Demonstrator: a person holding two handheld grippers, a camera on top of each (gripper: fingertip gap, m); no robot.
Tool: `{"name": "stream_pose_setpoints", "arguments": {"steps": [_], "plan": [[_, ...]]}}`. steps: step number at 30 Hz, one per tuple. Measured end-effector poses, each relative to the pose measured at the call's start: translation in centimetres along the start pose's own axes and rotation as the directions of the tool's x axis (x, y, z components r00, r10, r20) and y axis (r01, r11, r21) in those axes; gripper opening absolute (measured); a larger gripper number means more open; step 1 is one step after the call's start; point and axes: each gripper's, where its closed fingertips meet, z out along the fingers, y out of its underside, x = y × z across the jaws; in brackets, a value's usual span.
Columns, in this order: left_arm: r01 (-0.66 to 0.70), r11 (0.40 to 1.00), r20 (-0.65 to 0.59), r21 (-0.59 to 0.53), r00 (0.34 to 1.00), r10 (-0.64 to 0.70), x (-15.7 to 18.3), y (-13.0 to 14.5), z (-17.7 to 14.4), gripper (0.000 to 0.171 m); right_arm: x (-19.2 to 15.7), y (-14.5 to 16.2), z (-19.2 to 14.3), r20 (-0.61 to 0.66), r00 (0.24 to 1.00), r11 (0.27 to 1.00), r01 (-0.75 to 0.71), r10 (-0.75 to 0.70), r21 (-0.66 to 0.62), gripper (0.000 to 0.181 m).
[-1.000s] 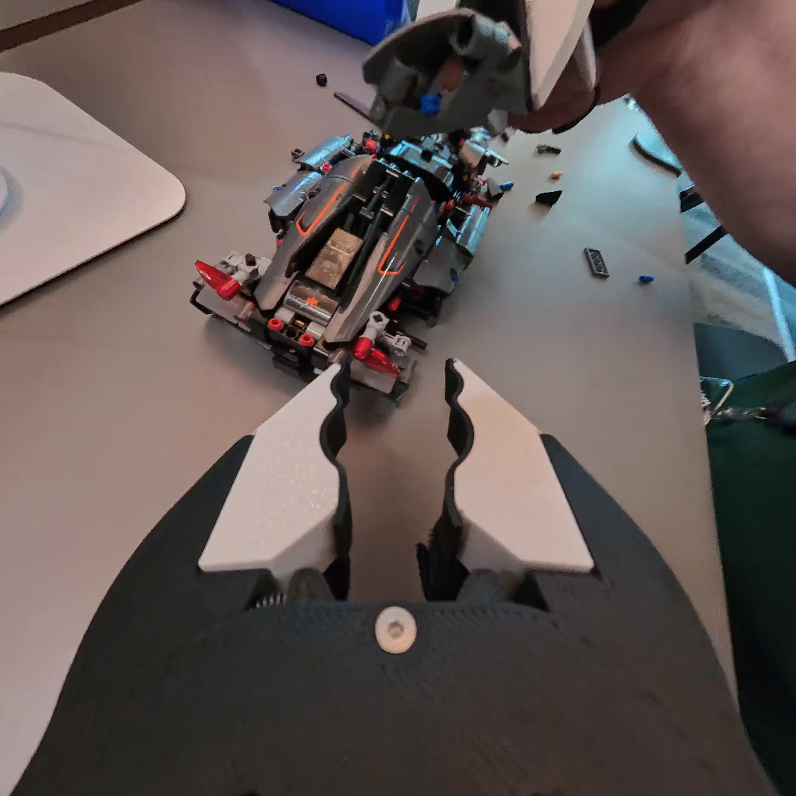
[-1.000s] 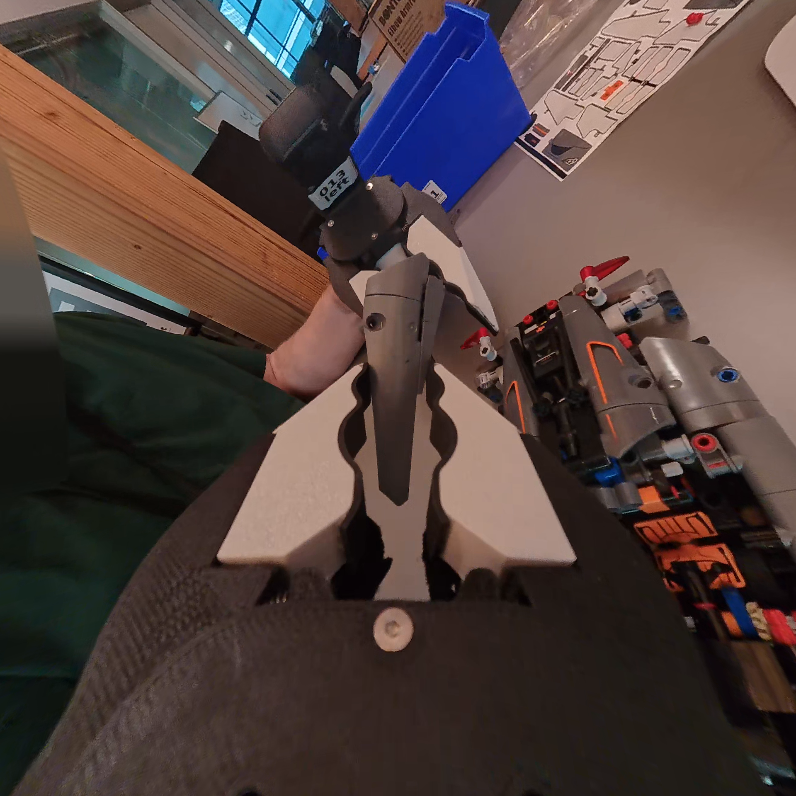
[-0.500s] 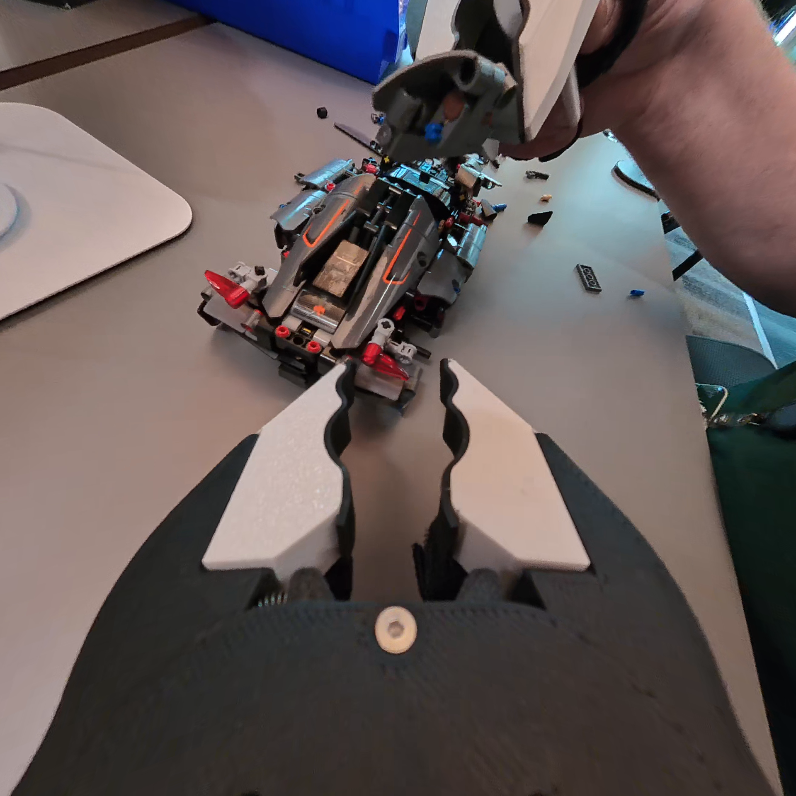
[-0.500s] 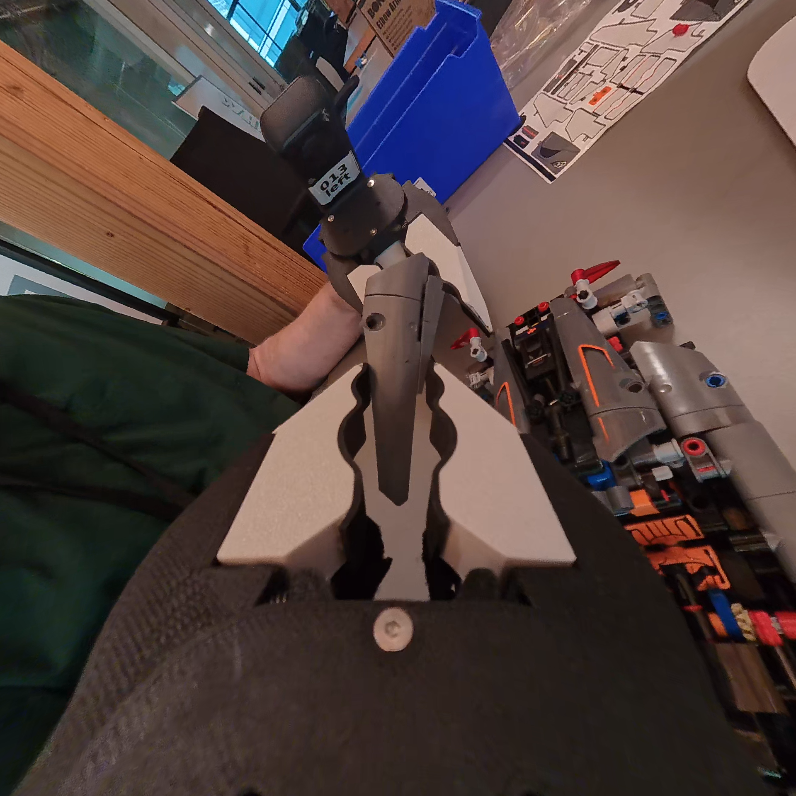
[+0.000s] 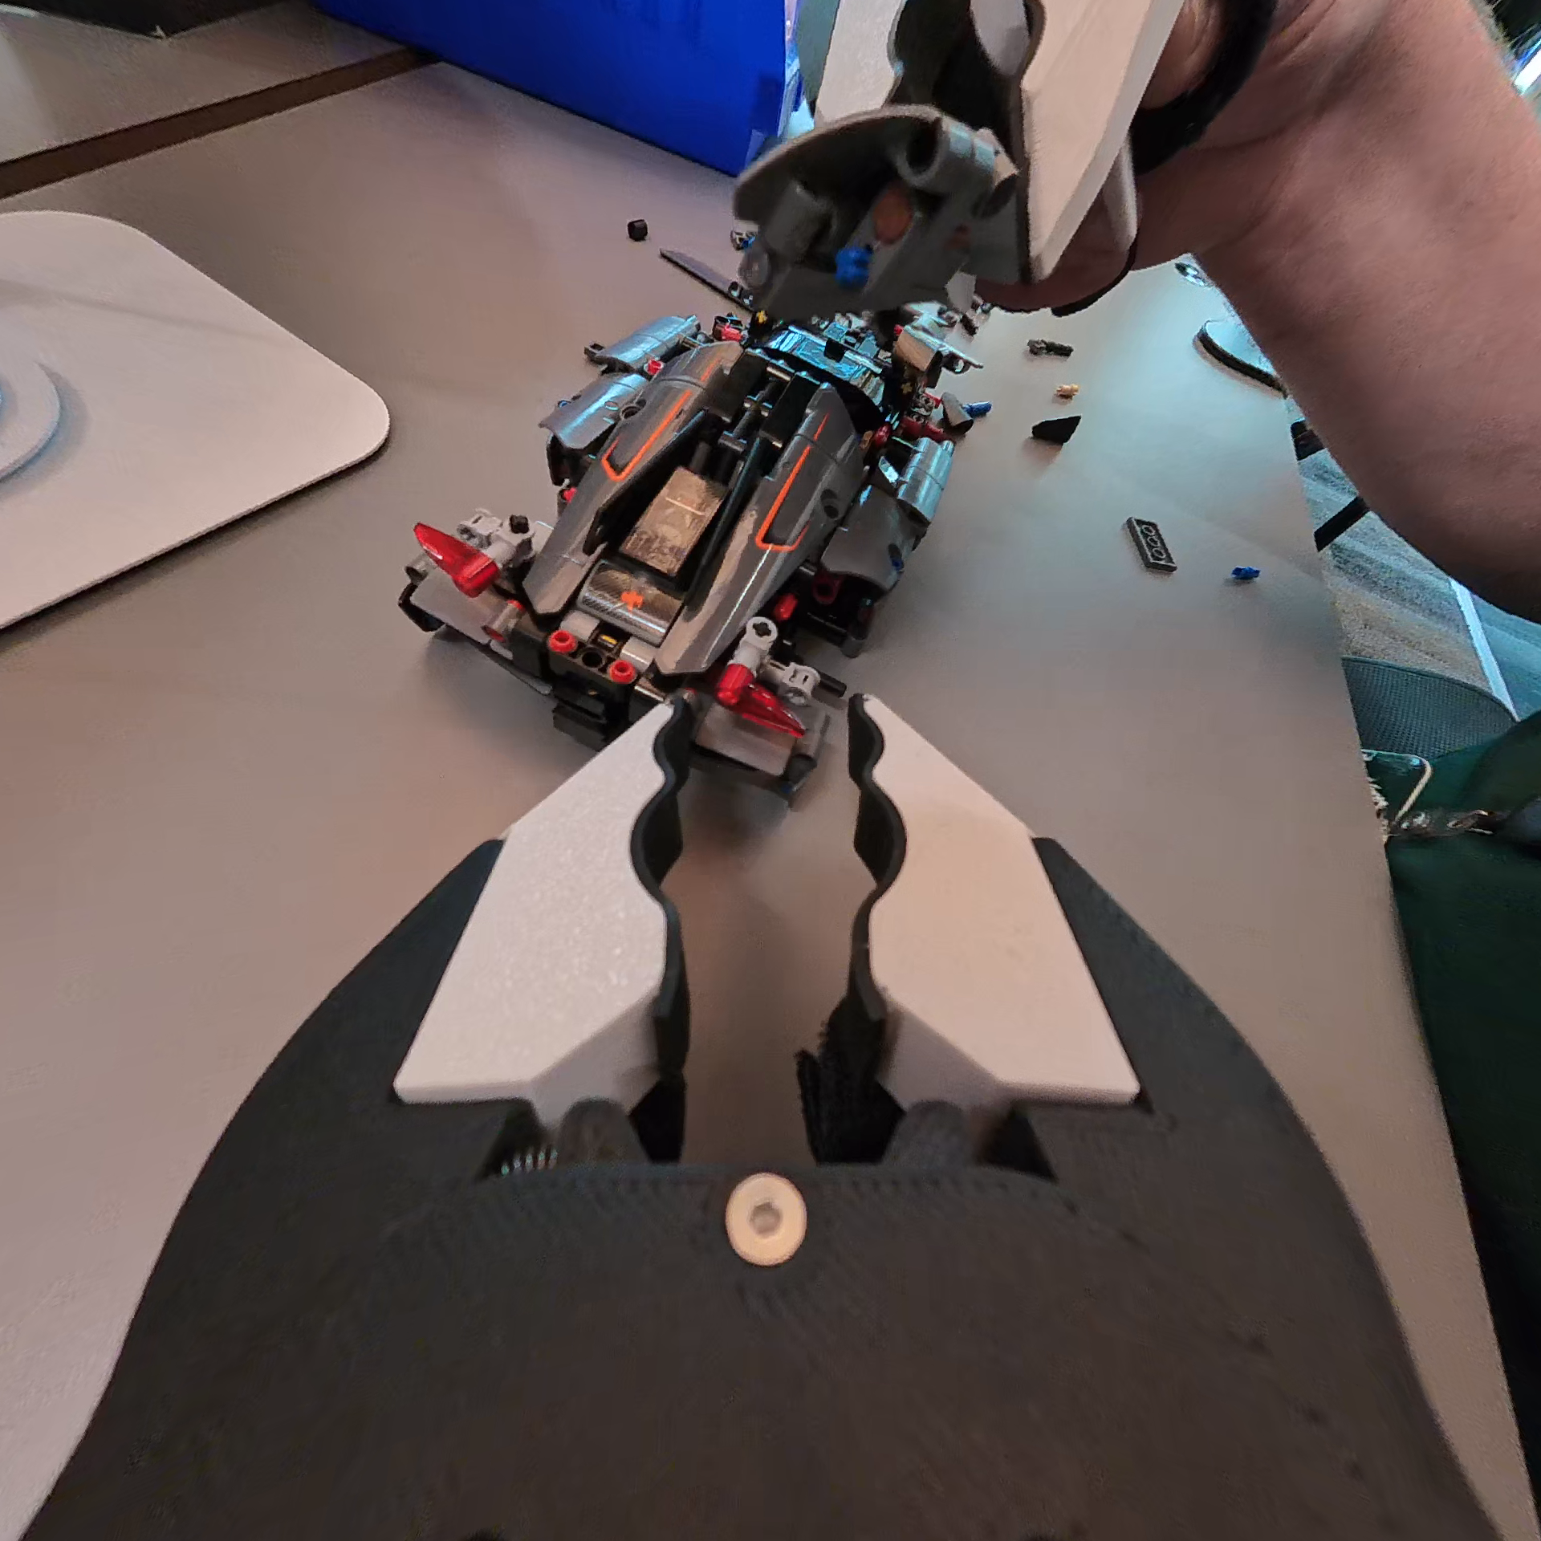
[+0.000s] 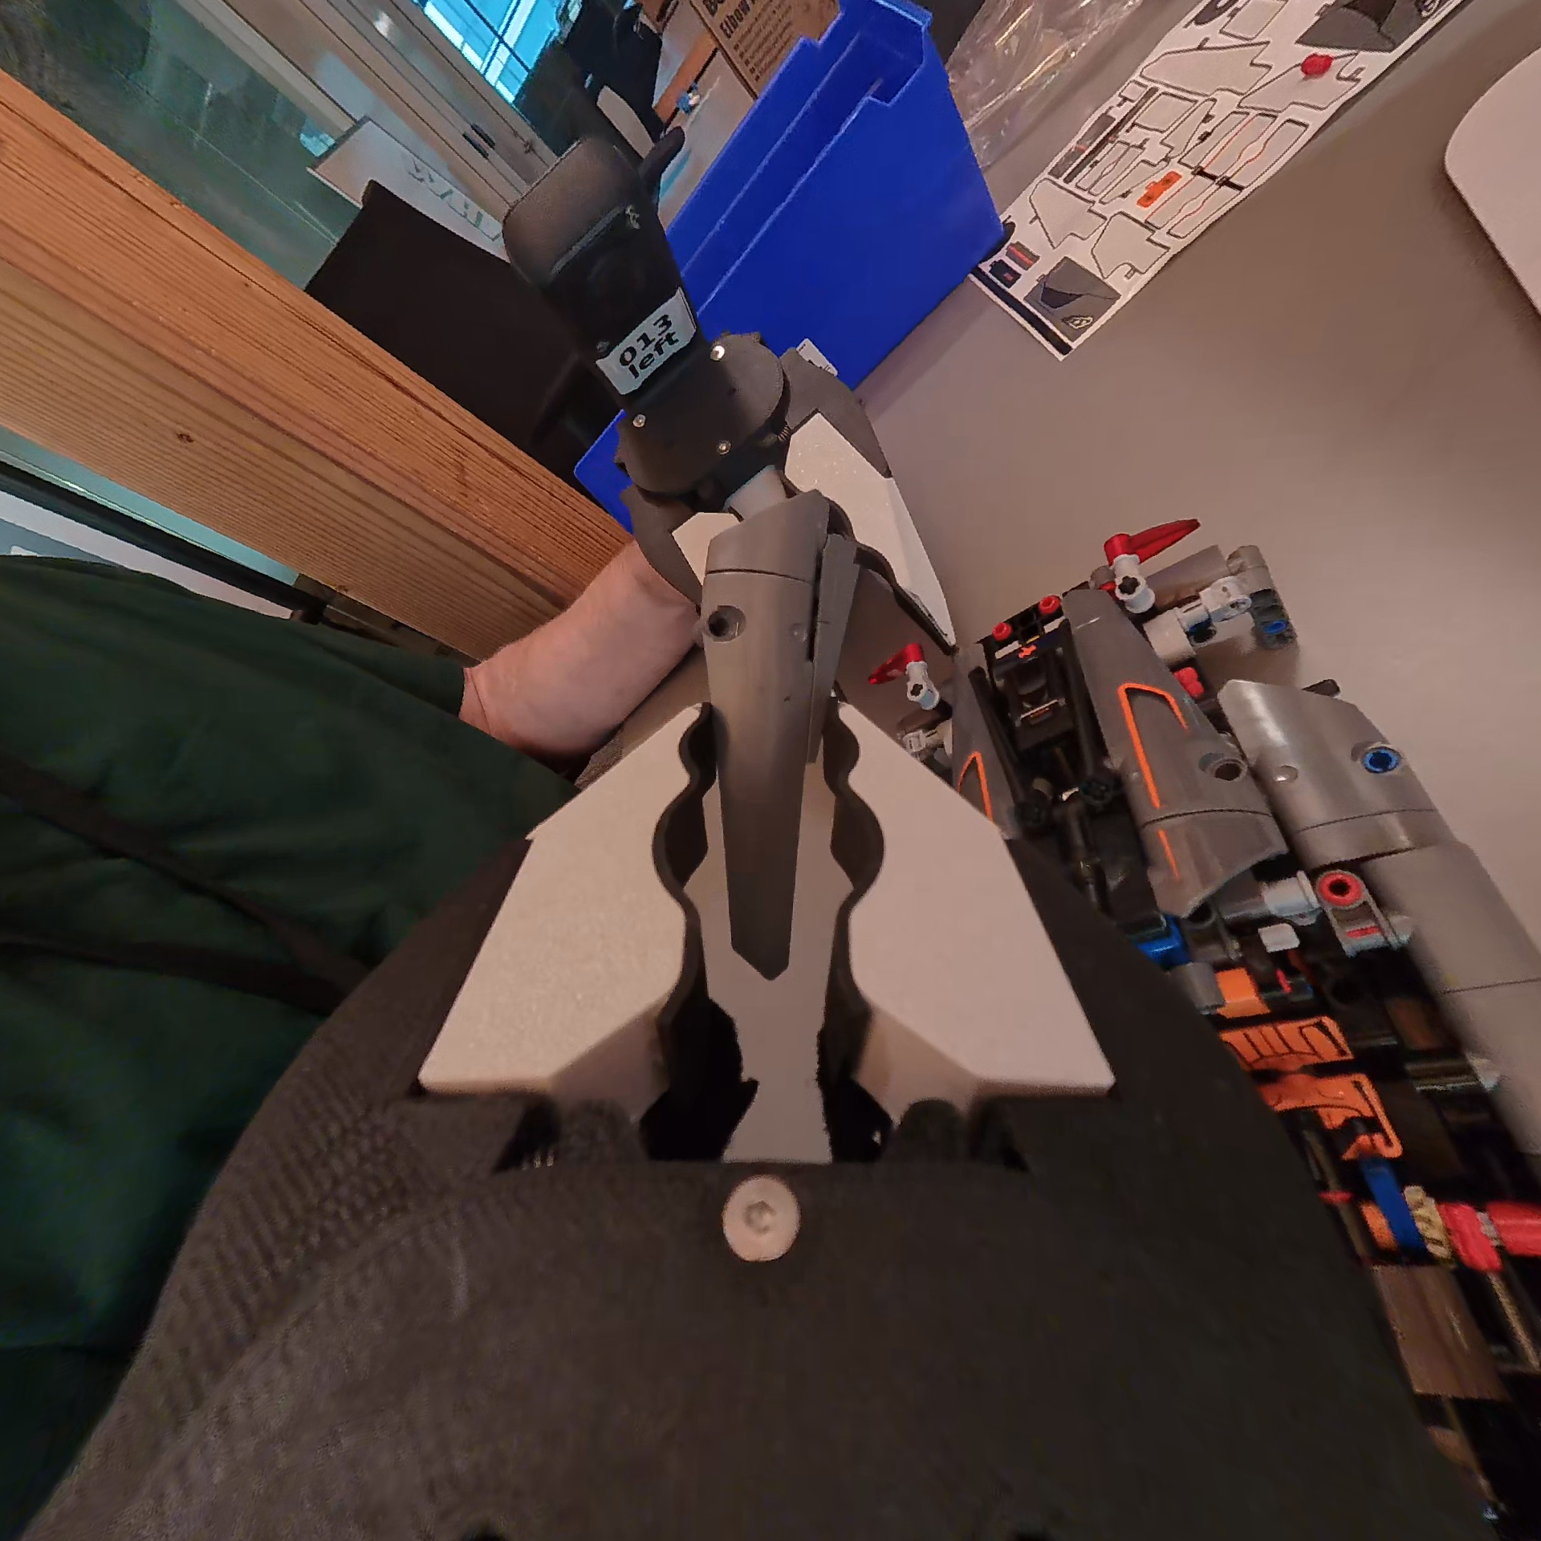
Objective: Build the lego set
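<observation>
since the earlier frame the left gripper (image 5: 763, 721) has edged closer to the lego car (image 5: 709, 534), and the right gripper (image 6: 767, 742) with its grey curved panel (image 6: 763, 800) stays raised over the car's far end.

taking the lego car on the grey table (image 5: 250, 792) as landmark, left to right: a white pad (image 5: 150, 400) lies well to its left; a blue bin (image 5: 634, 75) stands behind it; the left gripper sits just in front of its near end, jaws apart and empty; the grey curved panel hangs above its far end, clamped between the right gripper's jaws; loose small pieces, among them a dark plate (image 5: 1151, 544), lie scattered to its right. the right wrist view shows a sticker sheet (image 6: 1184, 158) beyond the car.
</observation>
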Motion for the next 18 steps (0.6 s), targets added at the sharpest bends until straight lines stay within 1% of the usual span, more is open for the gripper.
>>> {"name": "stream_pose_setpoints", "arguments": {"steps": [12,18], "plan": [[0.007,1.000,-0.007,0.005,1.000,-0.007,-0.03,-0.02,-0.06,0.035,0.34,-0.16,-0.43,-0.016,1.000,1.000,0.000,0.000,0.003,0.024],[-0.012,1.000,-0.004,0.016,1.000,0.012,0.07,-0.30,-0.63,0.035,0.57,-0.24,-0.91,-0.057,0.998,1.000,0.006,-0.006,-0.008,0.024]]}}
